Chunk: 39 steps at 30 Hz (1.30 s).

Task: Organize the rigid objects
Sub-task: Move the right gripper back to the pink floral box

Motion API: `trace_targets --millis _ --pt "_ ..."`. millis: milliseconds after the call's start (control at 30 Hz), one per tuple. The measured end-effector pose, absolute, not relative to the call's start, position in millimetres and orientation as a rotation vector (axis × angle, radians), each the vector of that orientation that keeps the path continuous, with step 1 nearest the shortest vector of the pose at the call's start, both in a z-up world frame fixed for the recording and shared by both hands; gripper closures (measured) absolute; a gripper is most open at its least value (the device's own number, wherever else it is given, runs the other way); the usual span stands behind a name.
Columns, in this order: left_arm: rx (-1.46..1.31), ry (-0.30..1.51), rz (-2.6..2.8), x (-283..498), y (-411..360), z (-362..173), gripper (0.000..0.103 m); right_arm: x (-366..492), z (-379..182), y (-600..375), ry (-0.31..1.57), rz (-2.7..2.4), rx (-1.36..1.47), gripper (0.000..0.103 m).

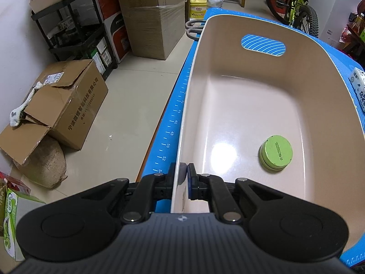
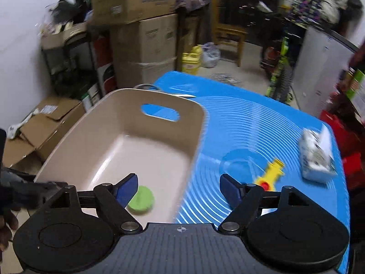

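bin (image 1: 228,118): green tin (image 1: 276,154) inside, flat, near right wall | my left fingers (image 1: 184,171) clamp bin's near rim | my right fingers (image 2: 179,190) apart, empty | yellow toy (image 2: 271,174) right of bin, long axis pointing away-right

Dim indoor light; right view motion-blurred, fisheye-warped.

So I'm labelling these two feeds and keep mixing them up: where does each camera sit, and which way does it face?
Left wrist: on the left gripper, looking down along the bin's near-left wall; its jaws pinch the beige bin rim. Only the gripper shows.
Right wrist: on the right gripper, above the bin's near-right corner, facing across the blue mat; jaws open, empty. A hand shows at the left edge.
Shared: bin, green tin inside, mat, white patterned packet.
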<state>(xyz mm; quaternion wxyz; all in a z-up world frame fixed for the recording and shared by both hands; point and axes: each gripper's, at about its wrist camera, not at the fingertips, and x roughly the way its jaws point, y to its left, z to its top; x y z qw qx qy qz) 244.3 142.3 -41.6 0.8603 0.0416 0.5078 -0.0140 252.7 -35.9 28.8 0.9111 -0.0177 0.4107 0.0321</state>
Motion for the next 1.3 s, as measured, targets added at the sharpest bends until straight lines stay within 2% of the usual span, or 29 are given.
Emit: trace_targets --millis 567,900,1300 --pt "0.086 1.068 -0.029 245 141 -42 0.092 191 -24 -117 0.953 -0.100 0.046 0.010" --pt "0.081 1.069 -0.030 245 142 -42 0.092 184 -76 -130 1.051 -0.106 0.131 0.010" --pt "0.085 1.069 -0.031 245 142 -42 0.092 196 -101 -119 1.063 -0.097 0.153 0.010"
